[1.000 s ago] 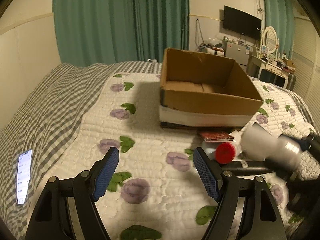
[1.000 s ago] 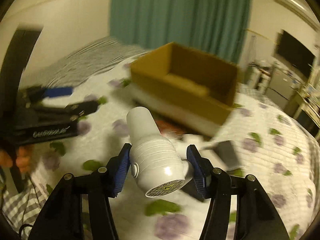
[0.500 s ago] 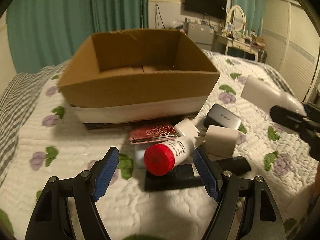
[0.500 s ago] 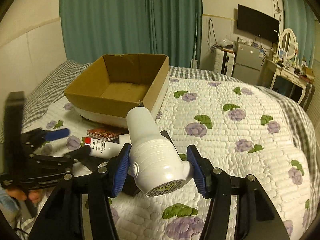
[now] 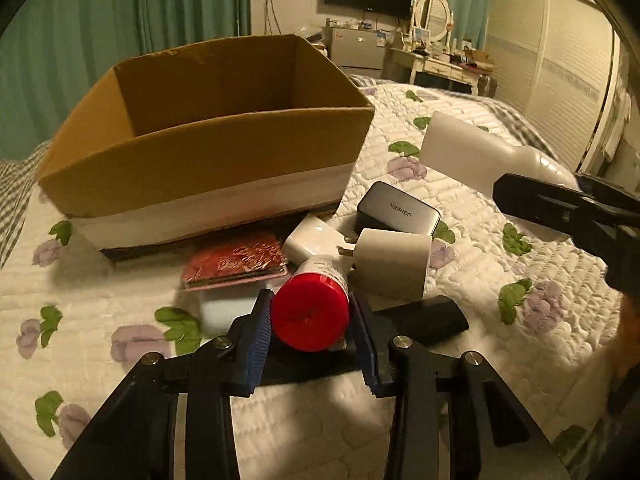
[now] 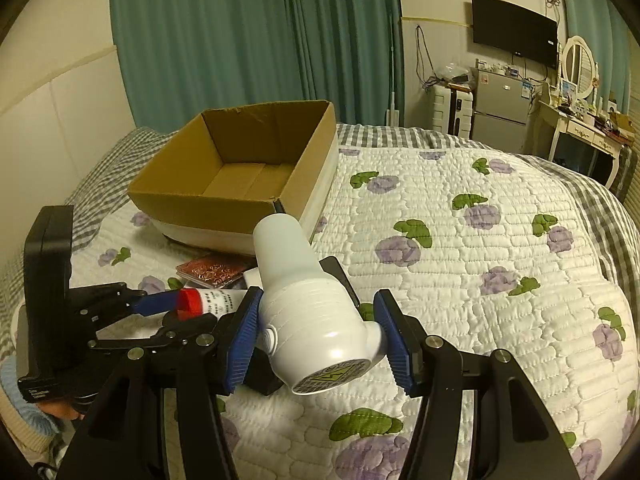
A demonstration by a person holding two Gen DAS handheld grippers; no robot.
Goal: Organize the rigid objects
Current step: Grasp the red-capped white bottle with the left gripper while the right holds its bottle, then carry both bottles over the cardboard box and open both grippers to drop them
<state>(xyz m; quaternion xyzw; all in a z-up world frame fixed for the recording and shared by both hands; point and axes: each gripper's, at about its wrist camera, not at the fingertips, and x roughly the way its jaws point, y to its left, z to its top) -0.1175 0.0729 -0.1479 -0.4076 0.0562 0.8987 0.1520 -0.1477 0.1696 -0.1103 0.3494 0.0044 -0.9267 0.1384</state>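
A white bottle with a red cap [image 5: 310,316] lies on the quilt among small items in front of an open cardboard box [image 5: 200,160]. My left gripper [image 5: 309,298] is closing, its blue pads against both sides of the cap. The right wrist view shows that bottle [image 6: 208,302] in the left gripper [image 6: 176,310] too. My right gripper [image 6: 319,296] is shut on a white hair dryer [image 6: 308,300], held above the quilt with its nozzle towards the box [image 6: 224,200]. The dryer [image 5: 472,156] also shows at the right in the left wrist view.
Around the bottle lie a red patterned case [image 5: 236,260], two white chargers [image 5: 392,264], a dark grey charger [image 5: 396,212] and a black object [image 5: 424,316]. A flowered quilt [image 6: 480,280] spreads to the right. A person's sleeve [image 6: 20,408] is at lower left. Curtains and furniture stand behind.
My left gripper swung right to the pile, moved onto the red-capped bottle and narrowed its jaws around the cap. My right gripper turned with the hair dryer, then kept still.
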